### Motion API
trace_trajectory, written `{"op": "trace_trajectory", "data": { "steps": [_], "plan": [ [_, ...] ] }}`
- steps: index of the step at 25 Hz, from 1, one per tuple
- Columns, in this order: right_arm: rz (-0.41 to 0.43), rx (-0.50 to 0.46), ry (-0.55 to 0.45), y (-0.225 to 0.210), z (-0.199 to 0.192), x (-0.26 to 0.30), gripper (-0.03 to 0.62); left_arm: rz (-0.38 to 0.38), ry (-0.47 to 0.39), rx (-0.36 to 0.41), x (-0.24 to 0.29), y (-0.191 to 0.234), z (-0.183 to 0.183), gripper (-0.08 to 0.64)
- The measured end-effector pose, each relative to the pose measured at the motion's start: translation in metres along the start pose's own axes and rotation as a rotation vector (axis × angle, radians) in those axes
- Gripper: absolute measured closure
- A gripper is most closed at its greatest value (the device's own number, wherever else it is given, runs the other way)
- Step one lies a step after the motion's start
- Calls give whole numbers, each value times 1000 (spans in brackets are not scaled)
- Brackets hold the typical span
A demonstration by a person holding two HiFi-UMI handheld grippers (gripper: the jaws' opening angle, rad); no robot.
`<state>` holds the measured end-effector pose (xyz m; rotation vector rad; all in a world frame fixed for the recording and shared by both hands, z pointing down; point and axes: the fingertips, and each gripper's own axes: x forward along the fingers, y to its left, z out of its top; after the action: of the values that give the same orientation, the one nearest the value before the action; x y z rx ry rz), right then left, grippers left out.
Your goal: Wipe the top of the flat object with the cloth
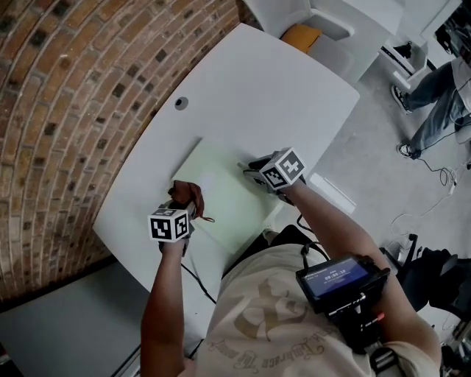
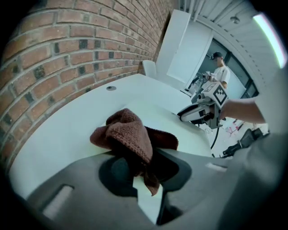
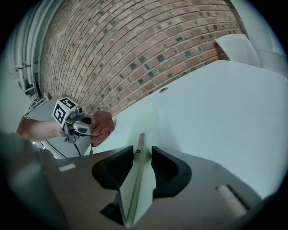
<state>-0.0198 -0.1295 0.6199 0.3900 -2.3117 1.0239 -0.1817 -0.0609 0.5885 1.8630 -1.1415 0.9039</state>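
Beside red brick wall (image 1: pixel 73 110), left gripper (image 2: pixel 144 175) pinches brown knitted cloth (image 2: pixel 128 132) on pale-green flat board (image 1: pixel 221 184); right gripper (image 3: pixel 142 168) straddles its edge, jaws seemingly loose.

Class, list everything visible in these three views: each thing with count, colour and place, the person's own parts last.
brick wall: one, red-brown, left
table: one, white, beside the brick wall
cable hole: one, grey, in the table
board: one, pale green, flat on the table
cloth: one, brown, at the board's left edge
chair: one, white, beyond the table
bystander: one, blue jeans, upper right
left claw: one, grey, shut on the cloth
right claw: one, grey, jaws apart astride the board's edge
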Motion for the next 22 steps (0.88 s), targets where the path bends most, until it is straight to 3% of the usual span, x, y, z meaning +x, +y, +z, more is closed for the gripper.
{"op": "trace_trajectory", "data": {
  "steps": [5, 12, 17, 22],
  "plan": [
    [-4, -9, 3, 1, 1, 0, 456, 35, -13, -80, -20, 12, -29, 480],
    [-10, -7, 9, 1, 3, 0, 457, 62, 37, -137, -40, 25, -56, 479],
    [-8, 2, -8, 4, 9, -11, 482, -32, 15, -67, -45, -3, -21, 479],
    [-25, 12, 0, 2, -7, -28, 465, -139, 20, 60, -7, -50, 34, 479]
  ]
}}
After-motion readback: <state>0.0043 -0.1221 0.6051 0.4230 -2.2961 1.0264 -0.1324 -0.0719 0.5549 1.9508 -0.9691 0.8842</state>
